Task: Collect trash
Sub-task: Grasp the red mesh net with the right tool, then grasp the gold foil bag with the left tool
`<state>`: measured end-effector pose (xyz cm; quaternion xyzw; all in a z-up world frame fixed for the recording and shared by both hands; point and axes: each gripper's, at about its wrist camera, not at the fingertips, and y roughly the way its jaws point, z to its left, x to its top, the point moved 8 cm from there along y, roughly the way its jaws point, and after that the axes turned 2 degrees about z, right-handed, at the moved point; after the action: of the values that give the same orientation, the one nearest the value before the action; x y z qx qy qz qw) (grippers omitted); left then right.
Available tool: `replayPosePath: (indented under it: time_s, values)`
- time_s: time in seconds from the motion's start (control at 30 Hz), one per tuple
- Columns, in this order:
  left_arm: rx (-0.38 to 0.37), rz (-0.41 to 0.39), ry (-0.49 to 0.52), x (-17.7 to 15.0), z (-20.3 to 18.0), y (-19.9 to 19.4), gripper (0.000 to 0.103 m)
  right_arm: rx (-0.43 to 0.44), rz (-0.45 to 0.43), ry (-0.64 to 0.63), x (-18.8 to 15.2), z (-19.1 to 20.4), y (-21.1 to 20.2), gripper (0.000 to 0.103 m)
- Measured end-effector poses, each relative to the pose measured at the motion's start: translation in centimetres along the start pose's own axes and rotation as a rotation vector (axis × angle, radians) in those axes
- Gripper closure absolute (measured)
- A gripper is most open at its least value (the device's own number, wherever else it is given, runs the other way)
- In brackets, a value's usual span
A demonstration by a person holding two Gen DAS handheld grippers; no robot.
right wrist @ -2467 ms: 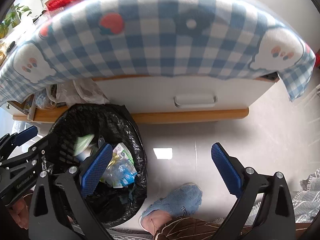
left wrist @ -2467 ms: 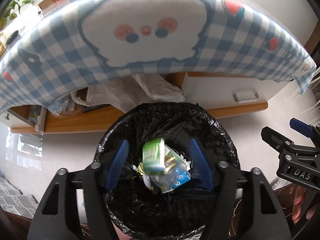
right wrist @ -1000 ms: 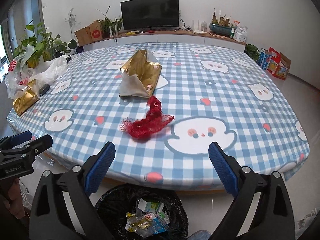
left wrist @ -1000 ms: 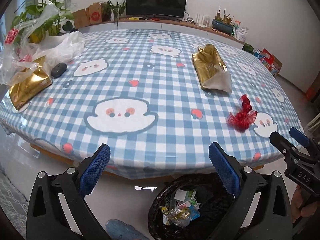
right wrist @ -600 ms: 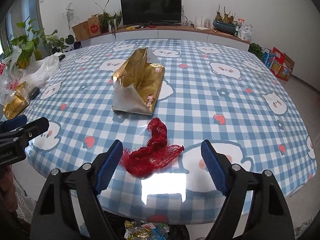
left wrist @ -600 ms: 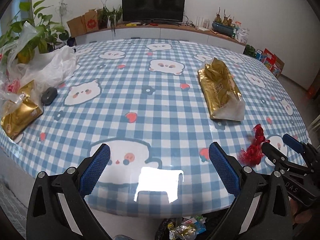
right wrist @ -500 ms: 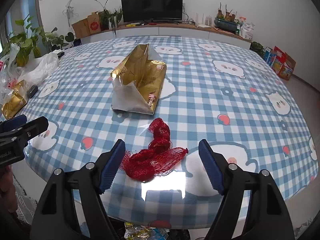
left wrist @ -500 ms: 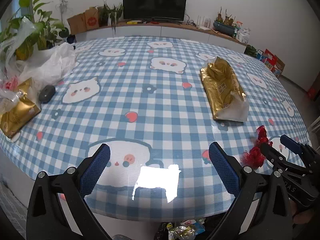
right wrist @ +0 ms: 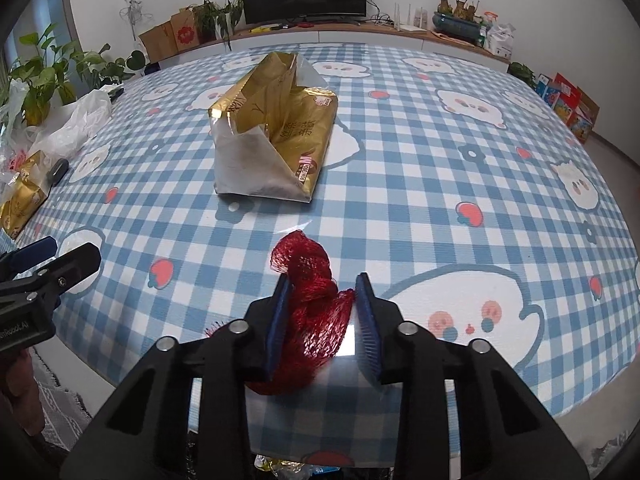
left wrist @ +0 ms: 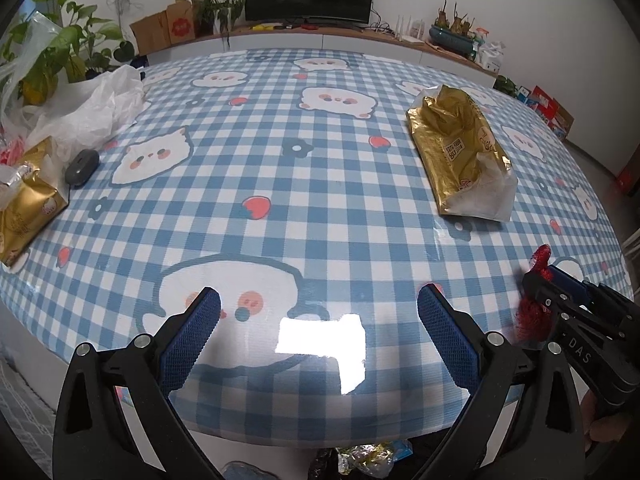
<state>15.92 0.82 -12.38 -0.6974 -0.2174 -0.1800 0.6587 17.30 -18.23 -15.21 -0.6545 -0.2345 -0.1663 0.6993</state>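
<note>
Both grippers have risen from the bin to table level since the earlier frames, and the right one has narrowed its fingers from wide open to nearly closed around the red net.

Table (left wrist: 320, 152), with its blue checked cloth, fills both views. Largest item on it is the torn gold bag (right wrist: 276, 136), lying on its side in the upper centre of the right view and at upper right in the left view. A second gold bag (left wrist: 24, 204) and a crumpled clear plastic bag (left wrist: 92, 112) sit at the left edge.

Red net (right wrist: 316, 312) lies near the front table edge, at lower centre of the right view, between the right gripper (right wrist: 324, 320) fingers. The pads sit close on either side of the bunched mesh; firm contact cannot be confirmed.

Left gripper (left wrist: 316, 336) hovers over the cloth at lower centre of its view, fingers spread wide, holding nothing.

Bin contents (left wrist: 372, 460) show just below the table edge.

Assessment: the step in hand is grasping the net. The next move calls for completing the squeeze, lifting clear of the cloth and carrying the net down to the bin. The mesh is soft and may slip from a loose grip.
</note>
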Motion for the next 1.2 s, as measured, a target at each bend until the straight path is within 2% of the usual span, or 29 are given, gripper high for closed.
replayPosePath:
  time_s: [0.13,0.53,0.83,1.2]
  values:
    - [0.001,0.001,0.001,0.0,-0.2,-0.1,0.006,0.017,0.003,0.016,0.0,-0.1,-0.2,0.085]
    - [-0.028,-0.014,0.002,1.8,-3.1,-1.3,0.006,0.036,-0.030,0.036,1.2,-1.5,-2.6,0.085]
    - [-0.066,-0.048,0.007,6.0,-7.0,-1.8,0.006,0.012,-0.083,0.084,3.8,-5.8,-4.2,0.085]
    - [-0.060,-0.032,0.023,10.6,-10.6,2.0,0.006,-0.035,-0.113,0.108,7.2,-11.1,-3.9,0.085]
